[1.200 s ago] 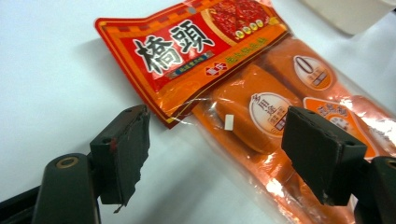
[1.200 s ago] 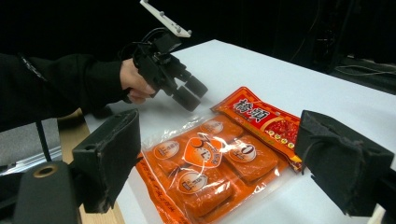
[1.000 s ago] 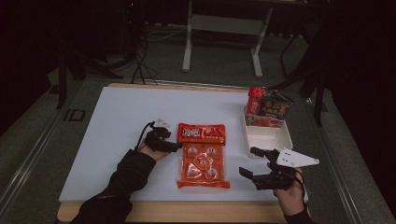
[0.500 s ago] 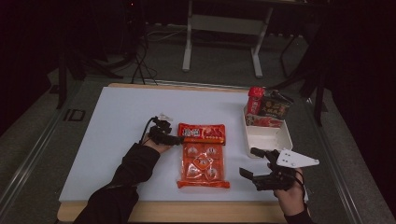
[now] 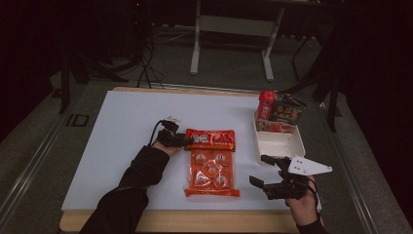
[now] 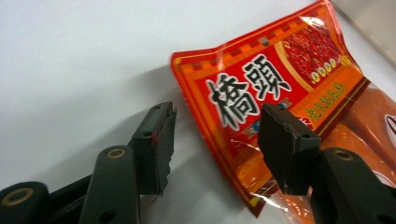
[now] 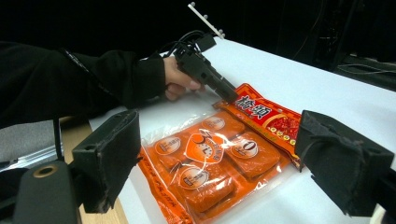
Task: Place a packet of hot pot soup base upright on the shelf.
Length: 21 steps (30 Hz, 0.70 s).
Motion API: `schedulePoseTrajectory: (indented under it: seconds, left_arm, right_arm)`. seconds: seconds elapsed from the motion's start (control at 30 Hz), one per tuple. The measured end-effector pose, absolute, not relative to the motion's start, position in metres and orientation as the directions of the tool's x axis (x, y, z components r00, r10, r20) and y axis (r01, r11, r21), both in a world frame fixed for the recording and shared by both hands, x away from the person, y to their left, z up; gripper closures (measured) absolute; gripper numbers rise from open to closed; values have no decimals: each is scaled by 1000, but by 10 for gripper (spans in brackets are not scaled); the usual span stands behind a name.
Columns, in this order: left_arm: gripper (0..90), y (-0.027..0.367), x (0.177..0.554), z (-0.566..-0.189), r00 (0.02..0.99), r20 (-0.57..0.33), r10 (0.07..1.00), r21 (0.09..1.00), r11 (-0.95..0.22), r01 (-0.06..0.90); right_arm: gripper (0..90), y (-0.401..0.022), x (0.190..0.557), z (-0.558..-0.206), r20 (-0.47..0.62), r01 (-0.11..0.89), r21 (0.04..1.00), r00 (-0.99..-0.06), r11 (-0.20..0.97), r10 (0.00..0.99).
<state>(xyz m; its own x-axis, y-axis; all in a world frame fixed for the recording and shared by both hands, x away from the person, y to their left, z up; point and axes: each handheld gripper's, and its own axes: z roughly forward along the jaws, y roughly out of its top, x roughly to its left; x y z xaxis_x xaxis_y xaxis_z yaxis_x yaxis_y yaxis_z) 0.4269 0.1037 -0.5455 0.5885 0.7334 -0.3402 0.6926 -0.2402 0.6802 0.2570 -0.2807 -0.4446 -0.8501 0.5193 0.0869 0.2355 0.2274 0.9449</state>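
A red and orange snack packet [image 5: 210, 165] lies flat in the middle of the white board, with several orange pieces under its clear lower part. My left gripper [image 5: 188, 141] is at the left end of the packet's red printed header [image 6: 280, 79]. In the left gripper view its jaws [image 6: 217, 140] straddle the header's edge, one on the bare board and one over the packet. They have just been closing, but a wide gap remains and the pads do not press the packet. My right gripper [image 5: 258, 169] hovers open to the right of the packet [image 7: 210, 158], nothing between its jaws [image 7: 229, 158].
A white tray [image 5: 280, 144] stands at the right and holds a red can [image 5: 266, 104], a dark packet [image 5: 287, 112] and a red packet [image 5: 275, 126] at its far end. The white board [image 5: 122, 126] has bare room on its left. Beyond the table the floor is dark.
My left hand has moved right up to the packet's header, and its jaws stand narrower than before. The right gripper has kept still.
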Motion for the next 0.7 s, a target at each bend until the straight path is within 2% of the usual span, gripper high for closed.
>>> schedulePoseTrajectory:
  seconds: [0.1,0.37,0.43,0.47,0.5,0.57,0.63,0.7]
  left_arm:
    - [527,98,426,-545,606,-318,729,680,-270,682]
    - [616,85,427,-543,617,-330,714,657,-296,694]
    - [675,84,427,-543,614,-337,714,654,-291,698]
    - [675,81,426,-543,613,-346,710,655,-285,700]
    - [764,80,426,-543,617,-348,706,655,-288,699]
    - [831,78,424,-542,625,-339,703,654,-302,694]
    - [882,75,423,-539,637,-303,709,660,-326,677]
    - [890,74,421,-538,655,-271,706,672,-348,653]
  right_arm:
    - [143,-280,257,-445,86,235,945,-851,228,518]
    - [143,-280,257,-445,90,237,945,-851,226,517]
    - [143,-280,257,-445,89,236,945,-852,226,516]
    - [143,-280,257,-445,90,236,945,-852,226,516]
    - [143,-280,258,-445,90,237,945,-852,226,515]
    - [143,-280,258,-446,93,240,944,-852,227,515]
    - [143,-280,258,-446,92,239,944,-853,228,514]
    - [143,-280,258,-445,91,238,944,-853,228,514]
